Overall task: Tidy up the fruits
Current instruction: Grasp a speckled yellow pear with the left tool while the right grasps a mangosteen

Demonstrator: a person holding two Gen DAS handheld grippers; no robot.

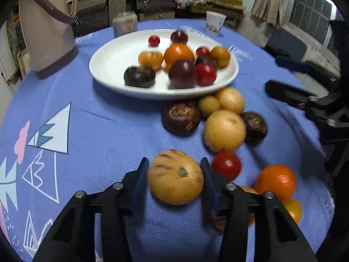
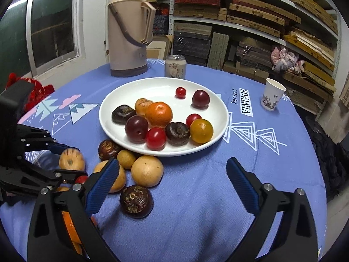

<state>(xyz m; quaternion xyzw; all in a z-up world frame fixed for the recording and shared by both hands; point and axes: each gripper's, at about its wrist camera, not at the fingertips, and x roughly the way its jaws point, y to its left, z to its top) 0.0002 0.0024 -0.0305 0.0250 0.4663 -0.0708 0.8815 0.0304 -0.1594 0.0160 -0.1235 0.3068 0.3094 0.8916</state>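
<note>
My left gripper (image 1: 174, 162) is shut on a yellow fruit with purple streaks (image 1: 175, 176), one blue pad against each side, low over the blue tablecloth. In the right wrist view the same fruit (image 2: 71, 159) sits between the left fingers. The white plate (image 1: 109, 65) beyond holds several fruits: oranges, dark plums, red tomatoes and dark brown ones. Loose on the cloth are pale yellow fruits (image 1: 224, 131), a brown one (image 1: 181, 116), a red tomato (image 1: 226, 164) and an orange (image 1: 276, 181). My right gripper (image 2: 173, 161) stands wide open over bare cloth, with nothing between its fingers.
A beige thermos (image 2: 128, 28), a drink can (image 2: 175, 66) and a paper cup (image 2: 272, 97) stand behind the plate (image 2: 122, 91). Another dark brown fruit (image 2: 136, 202) lies by the right gripper's left finger. Shelves of boxes fill the back; the round table drops off to the right.
</note>
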